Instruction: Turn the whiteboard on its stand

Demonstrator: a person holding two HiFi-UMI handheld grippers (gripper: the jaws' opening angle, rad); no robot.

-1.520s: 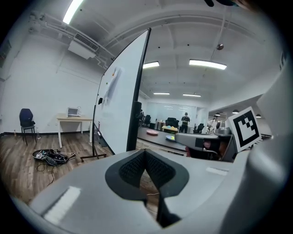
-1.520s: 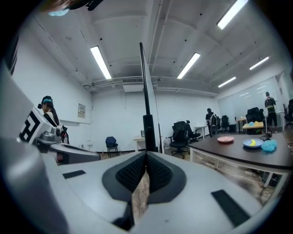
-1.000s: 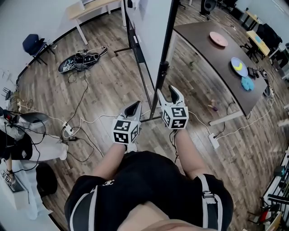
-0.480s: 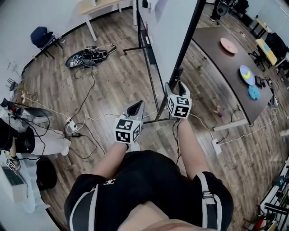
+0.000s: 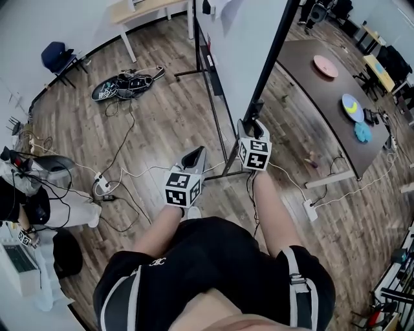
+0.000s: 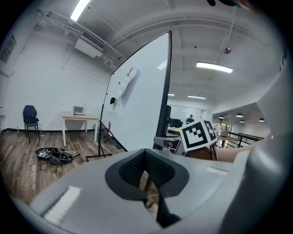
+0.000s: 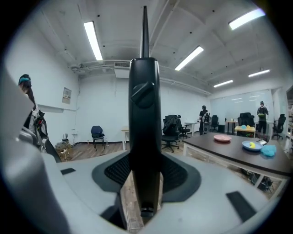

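The whiteboard (image 5: 236, 45) stands upright on its black stand, seen nearly edge-on in the head view, with a black side frame (image 5: 270, 61). My right gripper (image 5: 253, 124) is at that frame's lower part. Its jaws are closing, with the black frame bar (image 7: 144, 114) between the pads and touching both. My left gripper (image 5: 196, 154) hangs lower and to the left, off the board, shut with nothing in it. In the left gripper view the white board face (image 6: 137, 105) rises ahead, and the right gripper's marker cube (image 6: 198, 134) shows beside the frame.
A dark table (image 5: 317, 84) with plates stands right of the board. The stand's foot bar (image 5: 217, 173) and several cables (image 5: 123, 171) cross the wood floor. A bag (image 5: 126, 84) and a blue chair (image 5: 53, 57) lie at the left, and a pale desk (image 5: 145, 10) at the back.
My right gripper has gone forward from beside the frame bar, where it stood open, and now has the bar between its pads. The left gripper has hardly moved.
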